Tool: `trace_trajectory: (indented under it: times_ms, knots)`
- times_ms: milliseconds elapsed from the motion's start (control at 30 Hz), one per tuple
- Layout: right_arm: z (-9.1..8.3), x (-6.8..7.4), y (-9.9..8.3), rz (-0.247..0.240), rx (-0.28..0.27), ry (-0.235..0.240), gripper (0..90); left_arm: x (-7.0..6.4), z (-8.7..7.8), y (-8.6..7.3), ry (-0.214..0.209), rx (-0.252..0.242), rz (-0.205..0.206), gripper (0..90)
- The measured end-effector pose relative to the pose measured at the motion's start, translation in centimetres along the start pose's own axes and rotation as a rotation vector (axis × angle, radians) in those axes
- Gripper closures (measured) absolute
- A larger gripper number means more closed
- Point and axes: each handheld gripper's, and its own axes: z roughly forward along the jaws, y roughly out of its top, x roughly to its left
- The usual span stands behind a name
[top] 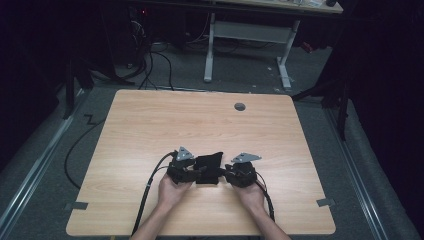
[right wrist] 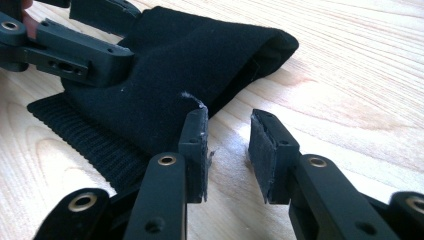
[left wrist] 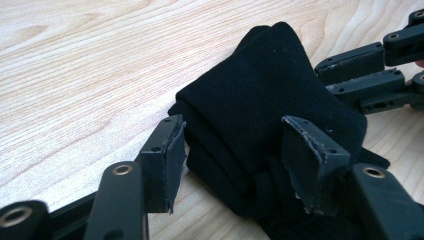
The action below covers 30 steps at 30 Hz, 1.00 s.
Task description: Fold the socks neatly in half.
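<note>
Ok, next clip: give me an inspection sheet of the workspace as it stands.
Surface: wooden table, grommet hole near far edge.
Job's things: folded black cloth between the grippers.
Clutter: nothing seen.
Grippers: left gripper open, jaws either side of the cloth; right gripper open, one jaw against the cloth's edge.
Cables: one trails from each gripper off the near edge.
Surroundings: grey floor, another desk beyond, floor cables.

Overhead forward-down view; two close low jaw-level views, sharing black cloth (top: 209, 168).
</note>
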Motion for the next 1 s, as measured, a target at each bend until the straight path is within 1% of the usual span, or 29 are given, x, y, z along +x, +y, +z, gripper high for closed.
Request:
trace_trajectory:
  times_ms: [67,167,267,367,467,533,667,800,1000]
  knots:
    - [0.0,-0.1,0.0,-0.003,0.002,-0.005,68.6,0.1,0.0,0.0,0.0,-0.003,-0.001,43.1]
    - [-0.1,-0.2,-0.1,0.012,0.0,-0.004,67.1,0.1,-0.1,0.0,-0.001,-0.011,-0.015,41.7]
    - [-0.5,-0.4,0.0,0.026,-0.022,0.0,65.7,0.0,-0.7,0.2,-0.001,-0.02,-0.007,40.7]
    - [-1.1,-0.5,0.0,0.023,-0.03,-0.009,65.3,0.0,-1.4,0.4,-0.011,-0.041,-0.001,39.5]
    - [-1.4,-0.5,-0.1,0.015,-0.043,-0.015,65.3,-0.1,-1.8,0.5,-0.016,-0.055,-0.005,39.4]
    - [-1.7,-0.6,-0.1,0.024,-0.052,-0.016,65.3,-0.1,-2.2,0.5,-0.013,-0.059,0.001,39.4]
    - [-2.3,-0.7,0.1,0.018,-0.062,-0.019,65.0,0.0,-2.8,0.5,-0.006,-0.065,0.009,39.4]
    - [-2.9,-0.8,0.4,0.01,-0.085,-0.018,64.5,0.2,-3.4,0.5,-0.001,-0.079,0.004,39.4]
    - [-3.6,-1.1,0.4,0.019,-0.101,-0.017,63.7,0.5,-4.3,0.5,0.009,-0.092,0.003,39.4]
